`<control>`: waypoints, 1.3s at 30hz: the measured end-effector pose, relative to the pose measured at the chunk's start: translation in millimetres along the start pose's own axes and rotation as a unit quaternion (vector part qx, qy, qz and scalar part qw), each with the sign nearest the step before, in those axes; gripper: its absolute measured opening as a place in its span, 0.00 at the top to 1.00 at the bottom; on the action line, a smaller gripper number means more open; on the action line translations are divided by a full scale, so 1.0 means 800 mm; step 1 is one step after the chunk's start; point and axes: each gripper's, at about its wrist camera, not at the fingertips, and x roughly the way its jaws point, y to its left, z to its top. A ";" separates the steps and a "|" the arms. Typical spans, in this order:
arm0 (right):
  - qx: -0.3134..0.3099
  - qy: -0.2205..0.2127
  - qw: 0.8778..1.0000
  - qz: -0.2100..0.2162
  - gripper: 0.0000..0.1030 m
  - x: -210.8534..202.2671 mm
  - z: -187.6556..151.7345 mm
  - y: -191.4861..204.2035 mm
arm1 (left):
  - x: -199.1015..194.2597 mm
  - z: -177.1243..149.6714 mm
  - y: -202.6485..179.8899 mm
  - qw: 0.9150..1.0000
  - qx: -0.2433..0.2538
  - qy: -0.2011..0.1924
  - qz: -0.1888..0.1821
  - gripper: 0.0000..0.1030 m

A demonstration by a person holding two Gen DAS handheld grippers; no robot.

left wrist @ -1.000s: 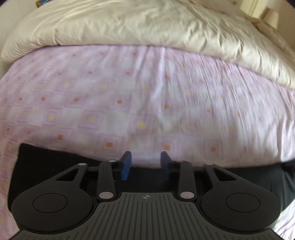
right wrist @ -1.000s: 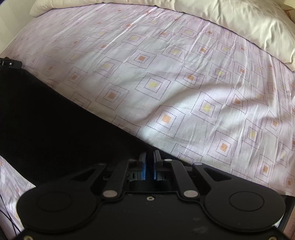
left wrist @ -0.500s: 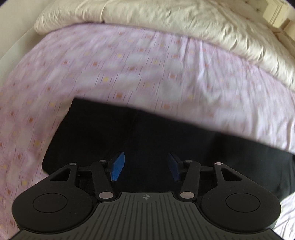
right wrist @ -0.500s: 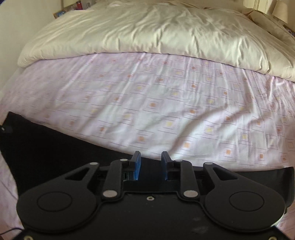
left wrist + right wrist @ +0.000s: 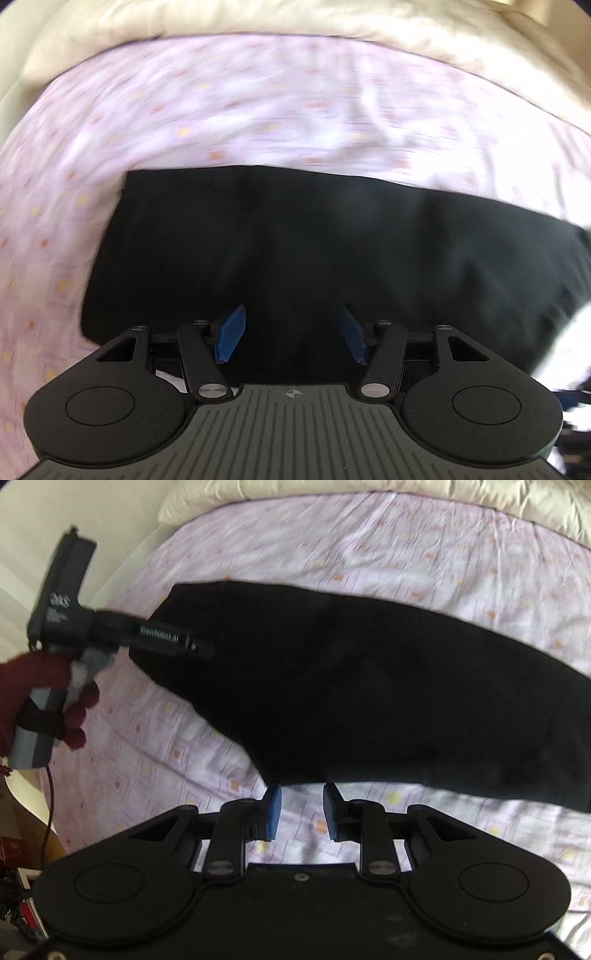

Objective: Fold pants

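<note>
Black pants (image 5: 369, 686) on patterned bed (image 5: 424, 542)

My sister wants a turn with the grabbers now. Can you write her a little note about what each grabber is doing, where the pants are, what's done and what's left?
Left gripper: open, nothing held, jaws have just been opening; it hangs over the black pants.
Right gripper: open, empty, jaws opened within the last second; it sits just off the near edge of the pants, over the patterned sheet.
Pants: lying flat as one long dark band across the sheet, below the cream duvet.
Done: pants look folded lengthwise and let go.
Left: probably fold the band across, end to end, and smooth it.
</note>
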 end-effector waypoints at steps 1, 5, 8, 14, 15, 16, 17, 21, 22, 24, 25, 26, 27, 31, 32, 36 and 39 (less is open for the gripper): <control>-0.003 0.006 1.000 -0.005 0.74 0.010 -0.001 0.006 | -0.004 -0.003 -0.007 1.000 0.014 0.000 -0.009 0.46; 0.003 -0.010 1.000 -0.016 0.74 0.017 0.015 0.015 | -0.016 -0.022 -0.032 0.998 0.056 0.006 -0.027 0.46; 0.028 -0.041 0.999 -0.014 0.73 0.011 0.044 0.004 | -0.020 -0.036 -0.042 0.997 0.054 0.016 -0.047 0.46; 0.074 -0.078 0.994 -0.031 0.72 0.003 0.094 -0.025 | -0.007 -0.074 -0.059 0.992 0.085 0.053 -0.083 0.46; 0.078 -0.083 0.993 -0.036 0.71 0.003 0.100 -0.029 | -0.003 -0.077 -0.063 0.991 0.090 0.056 -0.087 0.46; 0.082 -0.084 0.992 -0.039 0.70 0.001 0.105 -0.034 | 0.001 -0.078 -0.066 0.990 0.093 0.057 -0.090 0.46; 0.087 -0.084 0.992 -0.041 0.70 0.000 0.107 -0.037 | 0.004 -0.078 -0.069 0.989 0.094 0.059 -0.093 0.46; 0.113 -0.086 0.989 -0.048 0.70 -0.010 0.107 -0.052 | 0.014 -0.067 -0.074 0.990 0.082 0.064 -0.099 0.46; 0.120 -0.088 0.988 -0.047 0.70 -0.015 0.104 -0.053 | 0.012 -0.064 -0.074 0.990 0.080 0.062 -0.100 0.46; 0.132 -0.091 0.986 -0.044 0.70 -0.025 0.092 -0.054 | 0.008 -0.057 -0.069 0.990 0.074 0.055 -0.109 0.46; 0.138 -0.090 0.985 -0.044 0.70 -0.029 0.084 -0.053 | 0.005 -0.055 -0.064 0.990 0.069 0.053 -0.114 0.46; 0.144 -0.089 0.984 -0.045 0.70 -0.032 0.076 -0.053 | 0.001 -0.054 -0.059 0.990 0.063 0.051 -0.117 0.46; 0.149 -0.086 0.984 -0.046 0.70 -0.034 0.069 -0.052 | -0.001 -0.052 -0.054 0.990 0.057 0.050 -0.119 0.46; 0.141 -0.063 0.986 -0.057 0.70 -0.031 0.030 -0.034 | -0.001 -0.047 -0.036 0.990 0.036 0.056 -0.127 0.46; 0.132 -0.054 0.988 -0.057 0.70 -0.027 0.019 -0.026 | 0.000 -0.046 -0.033 0.989 0.032 0.057 -0.129 0.46; 0.046 -0.034 0.996 -0.062 0.70 -0.012 -0.001 0.012 | 0.002 -0.043 -0.028 0.989 0.032 0.062 -0.133 0.46; -0.044 -0.044 0.995 -0.076 0.70 -0.002 0.001 0.043 | 0.008 -0.032 -0.038 0.988 0.039 0.067 -0.133 0.46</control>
